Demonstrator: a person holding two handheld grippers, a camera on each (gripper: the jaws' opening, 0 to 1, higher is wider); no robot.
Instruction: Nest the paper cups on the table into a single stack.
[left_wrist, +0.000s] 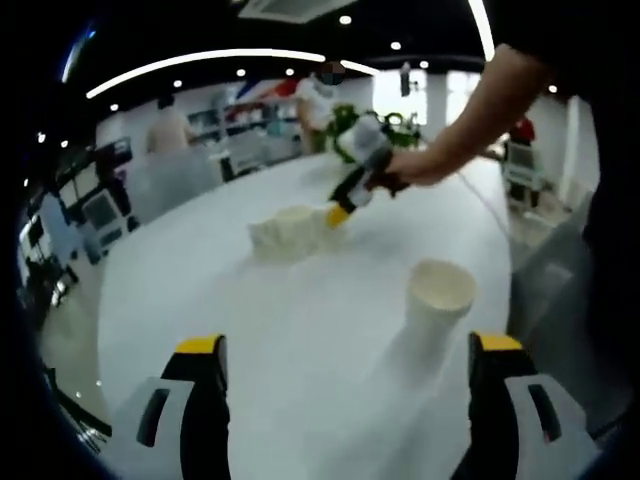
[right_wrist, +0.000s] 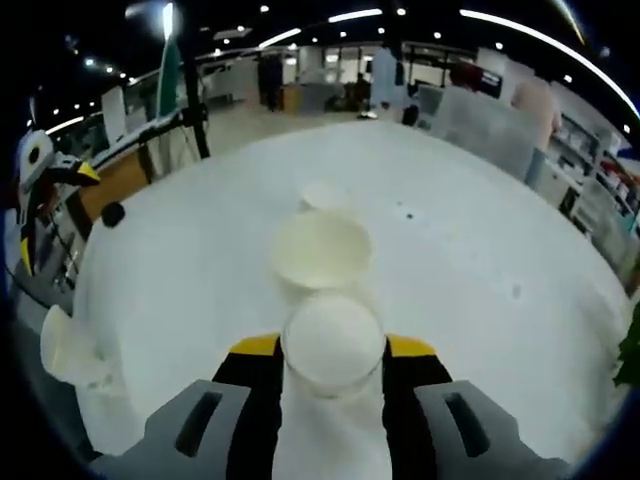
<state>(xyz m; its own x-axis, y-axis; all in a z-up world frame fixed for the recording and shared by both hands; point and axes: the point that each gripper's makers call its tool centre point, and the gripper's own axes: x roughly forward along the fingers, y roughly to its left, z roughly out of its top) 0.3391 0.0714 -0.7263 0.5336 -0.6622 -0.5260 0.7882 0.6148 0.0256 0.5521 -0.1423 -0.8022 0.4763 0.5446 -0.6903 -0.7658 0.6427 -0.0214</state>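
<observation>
In the right gripper view my right gripper (right_wrist: 333, 346) is shut on a white paper cup (right_wrist: 333, 340), seen from above. Just beyond it stands a second cup (right_wrist: 322, 250), and a third, smaller-looking cup (right_wrist: 325, 195) behind that. A further cup (right_wrist: 65, 345) stands at the left table edge, below my left gripper (right_wrist: 50, 210). In the left gripper view my left gripper (left_wrist: 348, 345) is open with nothing between its jaws. An upright paper cup (left_wrist: 440, 290) stands ahead of its right jaw. Farther off, the right gripper (left_wrist: 340, 212), held by a hand, is at a cluster of cups (left_wrist: 290, 230).
The cups stand on a large white round table (right_wrist: 480, 230). A black stand (right_wrist: 190, 95) rises beyond its far left edge. People (left_wrist: 315, 100), desks and green plants (left_wrist: 345, 125) are in the background. The holder's arm (left_wrist: 470, 120) reaches in from the right.
</observation>
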